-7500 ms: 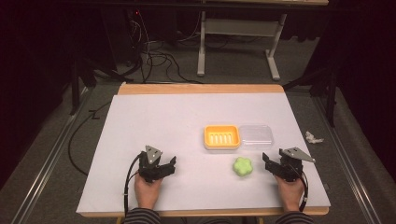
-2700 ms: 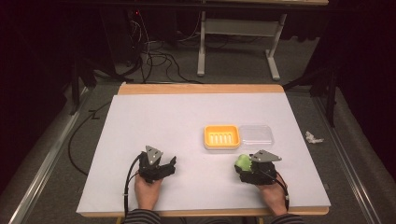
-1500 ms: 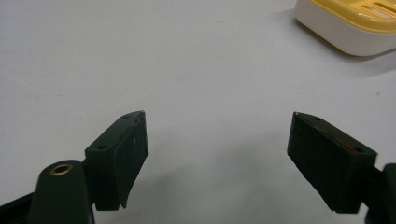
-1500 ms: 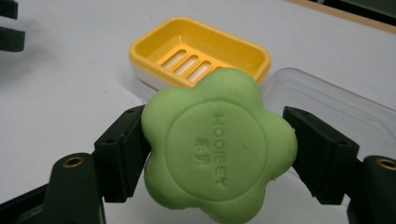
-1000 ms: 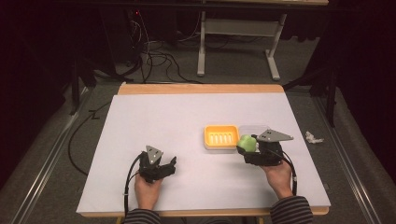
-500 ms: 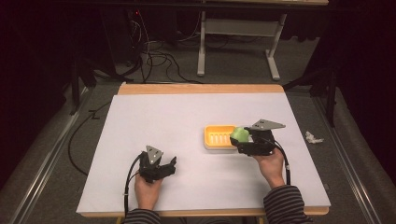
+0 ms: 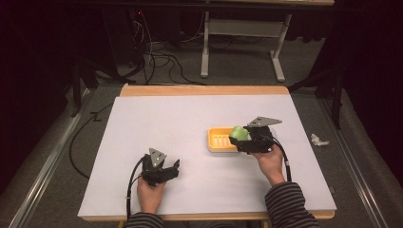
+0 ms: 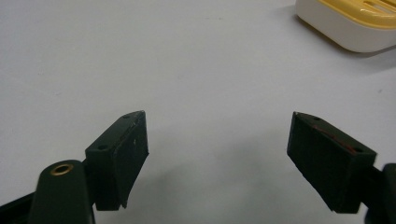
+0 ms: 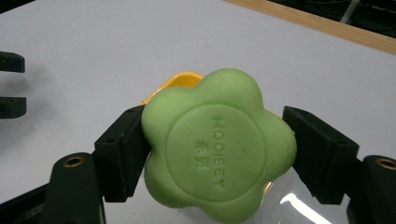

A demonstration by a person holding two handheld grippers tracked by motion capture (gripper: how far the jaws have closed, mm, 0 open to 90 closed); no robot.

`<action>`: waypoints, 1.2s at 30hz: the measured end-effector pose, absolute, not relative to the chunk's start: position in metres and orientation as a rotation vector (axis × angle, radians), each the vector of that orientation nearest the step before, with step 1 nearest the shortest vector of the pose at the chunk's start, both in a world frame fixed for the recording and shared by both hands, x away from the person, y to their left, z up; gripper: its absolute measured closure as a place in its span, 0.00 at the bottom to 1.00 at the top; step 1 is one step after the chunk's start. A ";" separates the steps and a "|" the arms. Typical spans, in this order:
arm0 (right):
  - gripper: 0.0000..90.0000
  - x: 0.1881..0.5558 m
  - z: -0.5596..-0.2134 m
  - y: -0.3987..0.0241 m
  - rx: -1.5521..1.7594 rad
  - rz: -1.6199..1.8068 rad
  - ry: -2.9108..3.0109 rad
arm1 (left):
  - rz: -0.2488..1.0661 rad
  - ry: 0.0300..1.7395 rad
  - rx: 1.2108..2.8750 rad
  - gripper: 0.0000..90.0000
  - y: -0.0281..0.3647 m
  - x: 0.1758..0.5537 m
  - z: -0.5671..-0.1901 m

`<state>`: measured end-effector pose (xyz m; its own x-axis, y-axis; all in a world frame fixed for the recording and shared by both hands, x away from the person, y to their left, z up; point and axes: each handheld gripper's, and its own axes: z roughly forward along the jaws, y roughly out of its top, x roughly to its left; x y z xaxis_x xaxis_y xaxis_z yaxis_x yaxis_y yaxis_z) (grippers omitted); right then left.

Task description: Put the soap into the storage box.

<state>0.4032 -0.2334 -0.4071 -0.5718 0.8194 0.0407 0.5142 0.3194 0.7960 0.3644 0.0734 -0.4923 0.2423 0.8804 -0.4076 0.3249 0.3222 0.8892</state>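
A green flower-shaped soap [image 9: 218, 148] — stamped with raised lettering — is clamped between the jaws of the right hand-held gripper [image 7: 251, 138] and is held over the right end of the yellow soap dish [image 7: 221, 139], whose ribbed floor is seen in the high view. The dish is set on the white worktop [image 7: 190, 118] (right of centre). The left hand-held gripper [image 7: 160, 170] is rested on the worktop near the front edge, well apart from the dish, with its jaws spread wide and nothing between them.
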 end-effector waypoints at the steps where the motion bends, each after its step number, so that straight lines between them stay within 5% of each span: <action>1: 0.30 0.403 -0.407 -0.233 1.187 1.132 2.220 | 0.557 1.325 1.240 0.23 0.073 0.364 -0.492; 36: 0.30 0.440 -0.436 -0.212 1.280 0.998 2.307 | 0.557 1.321 1.249 0.23 0.073 0.364 -0.493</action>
<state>0.4400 -0.2123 -0.4361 -0.5474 0.8351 0.0545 0.6116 0.3548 0.7071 0.3641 0.0726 -0.4926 0.2471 0.8816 -0.4023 0.3269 0.3150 0.8910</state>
